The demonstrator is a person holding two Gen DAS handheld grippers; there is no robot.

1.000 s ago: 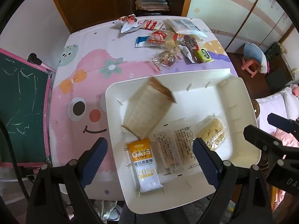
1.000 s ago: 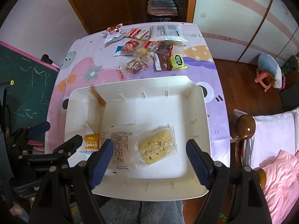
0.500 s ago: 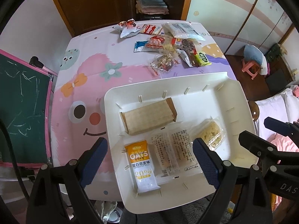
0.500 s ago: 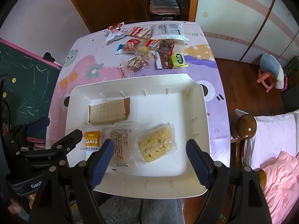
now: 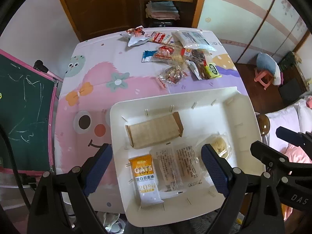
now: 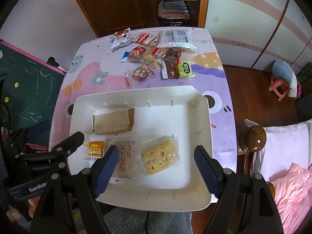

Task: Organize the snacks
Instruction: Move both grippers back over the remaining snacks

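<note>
Cartoon faces and flowers in pink and purple cover the cloth on the table [image 5: 93, 89], which stands before a wooden door and a shelf of folded linens. At its near end sits a white tray [image 5: 245, 117] with small slot marks along its walls.

Four snacks lie flat inside the tray. A brown paper packet [image 5: 155, 131] rests toward the far left. Along the near side runs a row: an orange-and-white oats bar [image 5: 145, 177] at the left, a clear wrapper with printed text [image 5: 178, 165] just beside it, and a clear pack of pale yellow crumbly cake [image 6: 160, 157] to the right, touching or slightly overlapping the printed wrapper.

Well apart from the tray, at the far end of the table, lies a loose heap of unsorted snack packets [image 5: 175, 58], among them a green packet [image 6: 185, 69] and a large clear bag [image 6: 175, 38].

Both tongs hover above the near edge of the tray. The left tongs [image 5: 156, 172] are spread wide with nothing between the blue pads, above the oats bar and printed wrapper. The right tongs [image 6: 156, 168] are likewise spread wide and hold nothing, above the cake pack.
</note>
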